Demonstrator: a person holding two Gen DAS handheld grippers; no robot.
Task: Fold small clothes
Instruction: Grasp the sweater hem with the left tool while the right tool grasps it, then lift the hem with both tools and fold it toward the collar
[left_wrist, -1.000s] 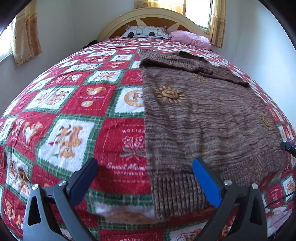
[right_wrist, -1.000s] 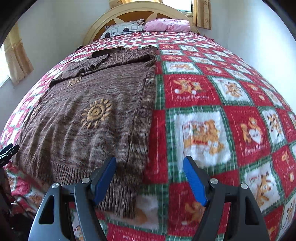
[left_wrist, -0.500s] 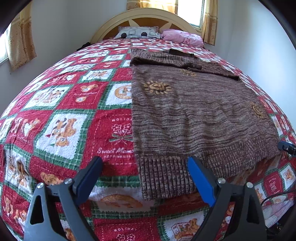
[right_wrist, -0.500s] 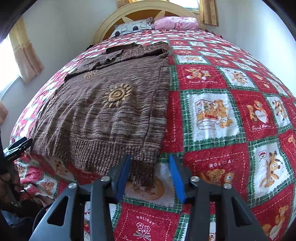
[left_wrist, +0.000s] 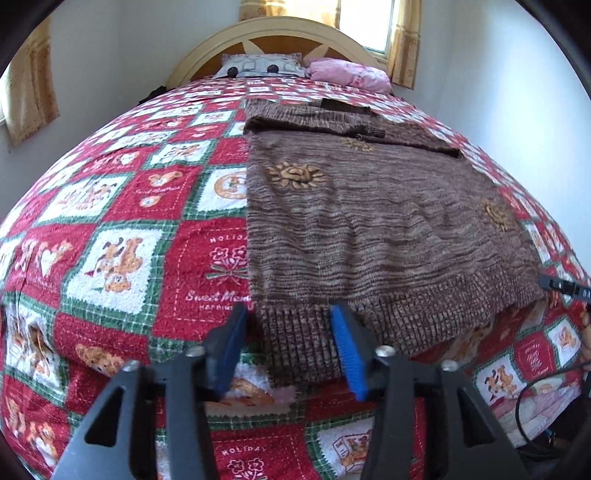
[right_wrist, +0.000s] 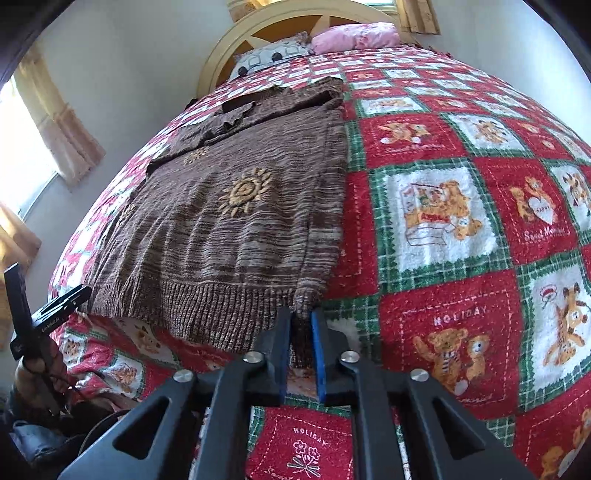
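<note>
Left wrist view: your left tongs (left_wrist: 286, 339) are spread but closing, straddling the near left corner of the brown knit sweater (left_wrist: 369, 229); the ribbed hem (left_wrist: 295, 339) sits between the blue pads (left_wrist: 347, 354), which do not yet press on it. The sweater lies flat on the patchwork bedspread (left_wrist: 122, 229), its hem at the near edge of the bed and its neck pointing toward the headboard (left_wrist: 273, 40). The sleeves look folded across the sweater's far end. Judging by the loose, thick knit, it will be soft and floppy, with some weight to it, so it should sag and stretch if lifted by one point. The ribbed hem is the firmest part of the sweater; take hold there, deep enough that both layers are caught.

Right wrist view: your right tongs (right_wrist: 301, 350) are nearly pressed together and closing on the sweater's other hem corner (right_wrist: 304, 306); the knit bunches between the pads, which appear to be pinching it. At the sweater's far hem corner, a hand (right_wrist: 40, 373) holds the other tool. With both hem corners held, I would expect the sweater to carry evenly toward its neck; the knit should grip the pads well, though it may drag on the fuzzy bedspread.
</note>
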